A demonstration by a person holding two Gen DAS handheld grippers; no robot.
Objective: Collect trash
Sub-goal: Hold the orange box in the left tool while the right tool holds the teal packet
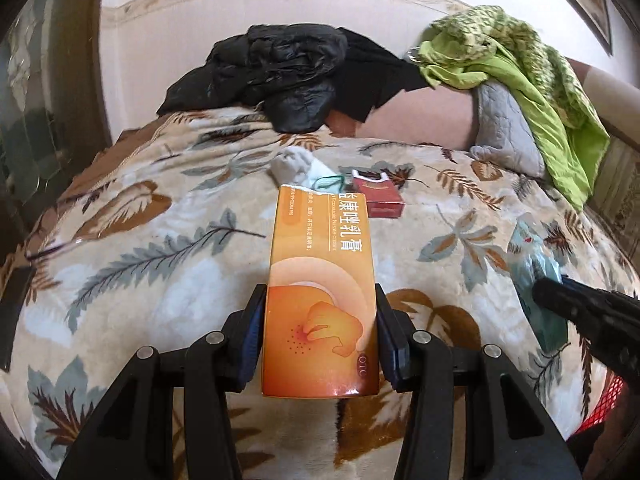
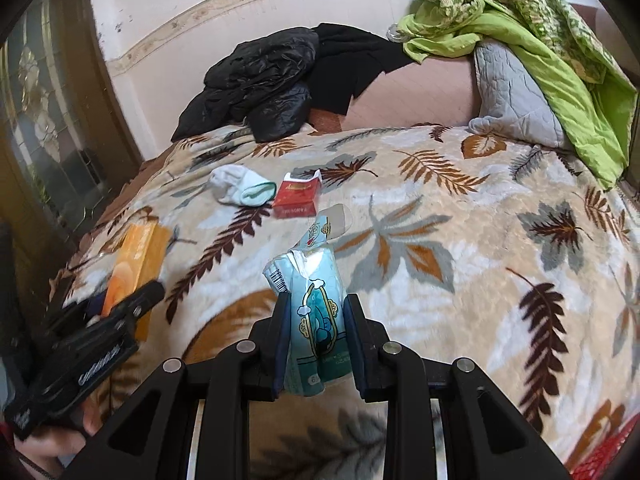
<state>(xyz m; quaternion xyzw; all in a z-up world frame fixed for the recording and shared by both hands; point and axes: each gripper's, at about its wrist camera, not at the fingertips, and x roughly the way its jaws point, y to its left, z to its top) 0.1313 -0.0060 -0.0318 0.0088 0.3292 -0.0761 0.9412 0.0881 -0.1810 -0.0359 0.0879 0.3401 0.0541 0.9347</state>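
The left claw (image 1: 320, 344) grips an orange medicine box (image 1: 320, 296) by its long sides, both blue pads pressed against the carton, which sticks out forward above the leaf-patterned blanket (image 1: 132, 248) on the bed. The box's far end is torn open. The right claw (image 2: 316, 332) is closed on a crumpled pale-blue tissue packet (image 2: 316, 300), its pads squeezing the soft wrapper, whose loose flap rises ahead of the fingertips.

Taking the red cigarette pack (image 2: 296, 200) as the landmark: it lies on the blanket beyond both claws, its lid flipped open. Just to its left sits a rolled white and mint sock (image 2: 242, 190), close beside it but not clearly touching. Well behind the pack, at the wall edge of the bed, a black puffer jacket (image 2: 260, 88) is heaped with a dark cloth beside it. Far to the pack's right and behind it, a grey quilted pillow (image 2: 516, 100) leans under a green quilt (image 2: 560, 60). Seen from the right wrist, the orange box in the left claw is to the pack's lower left.
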